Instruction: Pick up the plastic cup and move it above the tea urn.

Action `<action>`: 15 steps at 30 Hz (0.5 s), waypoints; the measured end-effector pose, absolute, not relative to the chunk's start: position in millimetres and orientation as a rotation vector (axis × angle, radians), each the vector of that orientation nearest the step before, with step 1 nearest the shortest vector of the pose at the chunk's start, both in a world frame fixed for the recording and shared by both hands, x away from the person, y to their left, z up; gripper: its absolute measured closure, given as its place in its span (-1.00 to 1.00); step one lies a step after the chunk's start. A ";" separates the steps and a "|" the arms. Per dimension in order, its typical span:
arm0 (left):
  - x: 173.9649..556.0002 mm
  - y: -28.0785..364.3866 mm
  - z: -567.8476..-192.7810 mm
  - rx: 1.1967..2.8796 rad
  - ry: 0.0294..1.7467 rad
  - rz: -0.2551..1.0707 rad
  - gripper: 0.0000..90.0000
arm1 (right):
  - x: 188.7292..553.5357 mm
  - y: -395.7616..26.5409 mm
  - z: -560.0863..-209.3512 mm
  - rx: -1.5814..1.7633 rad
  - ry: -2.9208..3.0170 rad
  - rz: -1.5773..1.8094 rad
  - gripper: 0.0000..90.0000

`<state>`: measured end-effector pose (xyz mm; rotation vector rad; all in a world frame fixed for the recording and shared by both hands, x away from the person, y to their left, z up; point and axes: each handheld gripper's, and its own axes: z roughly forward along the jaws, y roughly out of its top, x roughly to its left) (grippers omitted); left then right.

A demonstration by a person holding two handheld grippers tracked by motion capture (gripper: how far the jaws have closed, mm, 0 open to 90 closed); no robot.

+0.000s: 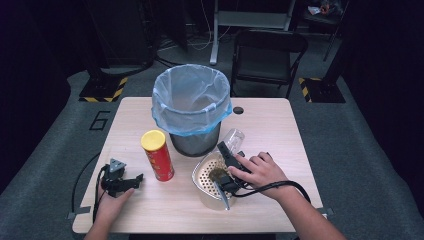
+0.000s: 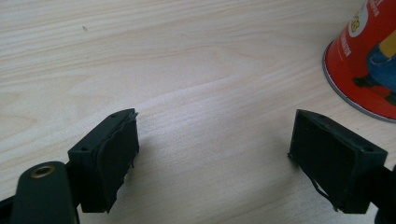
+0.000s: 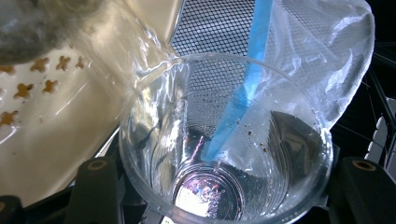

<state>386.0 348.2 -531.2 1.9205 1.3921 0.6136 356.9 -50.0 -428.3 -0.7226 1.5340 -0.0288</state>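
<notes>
My right gripper [image 1: 226,149] is shut on a clear plastic cup [image 1: 234,137], which lies tilted between the bin and a cream perforated basket [image 1: 204,186]. In the right gripper view the cup [image 3: 224,154] sits between the two jaws of the right gripper [image 3: 226,189], and I look into its empty inside. The basket [image 3: 56,126] lies to its left. A brownish clump [image 1: 218,174] rests inside the basket. My left gripper [image 1: 132,181] rests on the table, open, with bare wood between its jaws [image 2: 224,158]. A red chips can [image 1: 158,155] with a yellow lid stands just right of it.
A mesh bin lined with a pale blue bag [image 1: 192,100] stands at the middle back of the wooden table [image 1: 270,125], right behind the cup. A dark folding chair [image 1: 267,55] stands beyond the table. The can's base [image 2: 369,60] is close to the left gripper's right jaw.
</notes>
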 end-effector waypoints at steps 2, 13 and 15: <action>386.1 348.2 -531.2 1.921 1.392 0.614 -0.67 | 356.4 -50.1 -427.6 -0.726 1.532 -0.027 -0.22; 386.1 348.1 -531.3 1.919 1.391 0.614 -0.67 | 354.5 -49.2 -424.4 -0.734 1.529 -0.008 -0.22; 386.0 348.2 -531.2 1.921 1.392 0.614 -0.67 | 354.3 -49.2 -423.8 -0.734 1.528 -0.006 -0.22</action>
